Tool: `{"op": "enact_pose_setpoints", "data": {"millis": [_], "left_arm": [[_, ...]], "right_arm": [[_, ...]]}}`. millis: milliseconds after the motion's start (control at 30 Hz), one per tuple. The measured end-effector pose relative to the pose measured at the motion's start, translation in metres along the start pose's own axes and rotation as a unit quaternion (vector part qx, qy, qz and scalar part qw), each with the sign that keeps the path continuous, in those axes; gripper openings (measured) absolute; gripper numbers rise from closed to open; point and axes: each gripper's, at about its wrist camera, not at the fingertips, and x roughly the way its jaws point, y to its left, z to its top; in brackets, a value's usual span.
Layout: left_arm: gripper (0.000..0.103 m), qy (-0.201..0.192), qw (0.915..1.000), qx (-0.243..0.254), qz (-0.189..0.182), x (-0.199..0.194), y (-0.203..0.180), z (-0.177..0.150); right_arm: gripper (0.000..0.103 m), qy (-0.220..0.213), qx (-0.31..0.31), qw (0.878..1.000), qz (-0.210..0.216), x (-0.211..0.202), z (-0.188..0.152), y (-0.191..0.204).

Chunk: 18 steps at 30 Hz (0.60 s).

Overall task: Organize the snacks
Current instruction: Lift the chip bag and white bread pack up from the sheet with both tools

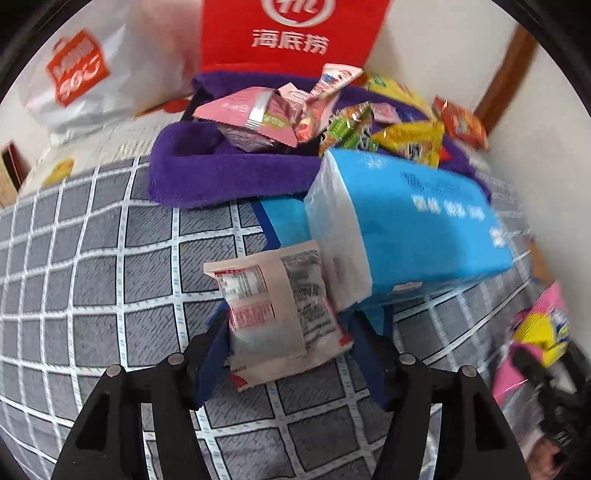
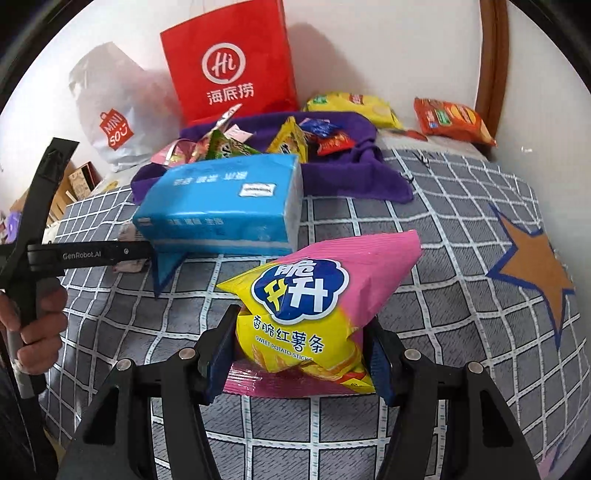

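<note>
At the bottom centre of the left wrist view, the left gripper [image 1: 290, 339] pinches a pale snack packet [image 1: 279, 314], printed back side up, between its blue-padded fingers [image 1: 212, 354] above the grey checked bedspread [image 1: 110, 258]. Just to the right of the packet, filling the middle right of that frame, lies a blue tissue pack [image 1: 406, 225], its near end touching the packet. Above it, in the upper centre, a purple towel [image 1: 221, 173] is heaped with small snack wrappers [image 1: 314, 118] in pink, green and yellow. A red paper bag [image 1: 291, 33] stands at the top of the frame, a white shopping bag [image 1: 92, 74] in the upper left. In the right wrist view, the right gripper [image 2: 301, 347] at the bottom centre is clamped on a pink and yellow sweet potato stick bag [image 2: 314, 306], held upright over the bedspread. An orange star [image 2: 535, 269] is printed on the cover at the middle right. At the upper right an orange snack bag [image 2: 454, 120] and a yellow one [image 2: 354, 107] lie near the wall.
</note>
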Motion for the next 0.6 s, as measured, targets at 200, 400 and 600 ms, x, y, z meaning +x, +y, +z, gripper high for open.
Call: {"op": "enact_pose_setpoints", "data": {"millis": [200, 400, 600], "left_arm": [[0.051, -0.009, 0.9995, 0.025, 0.017, -0.01, -0.001, -0.014], [0.05, -0.009, 0.9995, 0.024, 0.016, -0.035, 0.011, -0.047], [0.06, -0.011, 0.9997, -0.014, 0.015, -0.035, 0.018, -0.064]], "right_arm": [[0.062, 0.007, 0.009, 1.0, 0.0, 0.009, -0.001, 0.0], [0.062, 0.004, 0.008, 1.0, -0.001, 0.005, -0.007, 0.002], [0.062, -0.002, 0.004, 1.0, 0.003, 0.001, -0.012, 0.005]]}}
